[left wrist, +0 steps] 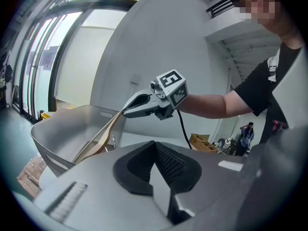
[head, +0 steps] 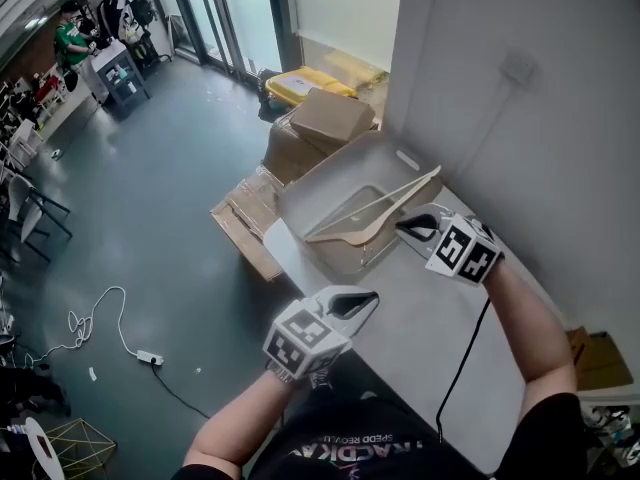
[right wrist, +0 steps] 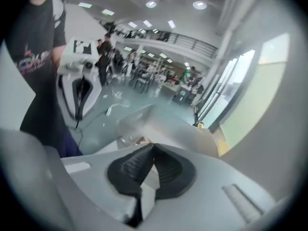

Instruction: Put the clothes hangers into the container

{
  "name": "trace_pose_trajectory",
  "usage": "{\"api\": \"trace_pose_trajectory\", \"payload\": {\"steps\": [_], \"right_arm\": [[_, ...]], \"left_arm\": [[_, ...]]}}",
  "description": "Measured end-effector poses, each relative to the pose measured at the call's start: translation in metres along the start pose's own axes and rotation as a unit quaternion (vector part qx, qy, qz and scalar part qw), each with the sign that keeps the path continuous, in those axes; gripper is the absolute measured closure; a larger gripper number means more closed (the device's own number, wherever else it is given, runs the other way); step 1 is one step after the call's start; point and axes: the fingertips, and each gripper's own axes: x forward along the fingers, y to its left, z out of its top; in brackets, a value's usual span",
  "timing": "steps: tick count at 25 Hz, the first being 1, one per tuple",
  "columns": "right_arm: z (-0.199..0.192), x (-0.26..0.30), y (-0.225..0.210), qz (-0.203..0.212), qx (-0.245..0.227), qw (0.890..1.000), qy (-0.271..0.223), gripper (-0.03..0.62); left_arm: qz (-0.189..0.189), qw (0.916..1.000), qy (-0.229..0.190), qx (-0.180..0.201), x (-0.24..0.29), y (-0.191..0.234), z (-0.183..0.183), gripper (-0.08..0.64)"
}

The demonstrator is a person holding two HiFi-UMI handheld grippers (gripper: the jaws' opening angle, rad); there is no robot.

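— Two grippers over a grey table (head: 420, 318): what is each doing?

— Nearest the camera, the left gripper (head: 368, 298) hangs over the table's near edge, jaws pressed together on nothing. Just past it, the right gripper (head: 404, 224) sits beside the container's near corner, jaws likewise closed and bare.

— And the hangers?

— Wooden hangers (head: 372, 218) lie inside the container (head: 330, 180), which stands at the table's far end. One long arm leans up the right wall, its tip poking over the rim. How many lie there I cannot tell. No hanger shows on the table, so the job looks close to done.

— How would one handle, if it needs settling?

— By the look, light and stiff. The wood should not bend or sag, so a pinch at one spot should carry the whole piece. The finish seems smooth, so it may swivel in a loose pinch. The thick middle, near the neck, looks the best hold. A grip at an arm's tip would likely let it swing. The hook is too small to make out.

— Beyond that?

— Cardboard boxes (head: 330, 118) stand just behind the container, then open floor.
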Motion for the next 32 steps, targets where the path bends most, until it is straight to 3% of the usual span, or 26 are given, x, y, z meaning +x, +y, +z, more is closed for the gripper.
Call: {"api": "trace_pose_trajectory", "payload": {"steps": [2,4,7,14,21,26,32], "right_arm": [[0.013,-0.022,0.01,-0.018,0.095,0.993,-0.069,0.589],[0.023,-0.046,0.024,-0.034,0.17,0.976,-0.129,0.589],[0.023,-0.081,0.047,-0.059,0.234,0.954,-0.179,0.589],[-0.003,-0.141,0.113,-0.074,0.284,0.933,-0.209,0.589],[-0.027,-0.165,0.177,-0.049,0.315,0.923,-0.217,0.589],[-0.034,-0.169,0.208,-0.032,0.338,0.914,-0.222,0.589],[-0.033,-0.179,0.24,-0.043,0.352,0.909,-0.218,0.589]], "left_arm": [[-0.002,1.0,-0.003,-0.003,0.003,-0.016,0.0,0.555],[-0.004,0.9999,-0.008,-0.012,0.005,-0.033,-0.001,0.555],[-0.005,0.9995,-0.015,-0.028,0.01,-0.061,-0.002,0.555],[0.004,0.9982,-0.024,-0.056,0.018,-0.132,-0.017,0.555],[0.026,0.9955,-0.024,-0.087,0.018,-0.189,-0.046,0.555],[0.033,0.9935,-0.015,-0.108,0.013,-0.207,-0.068,0.555],[0.03,0.9928,-0.018,-0.114,-0.002,-0.217,-0.075,0.555]]}}
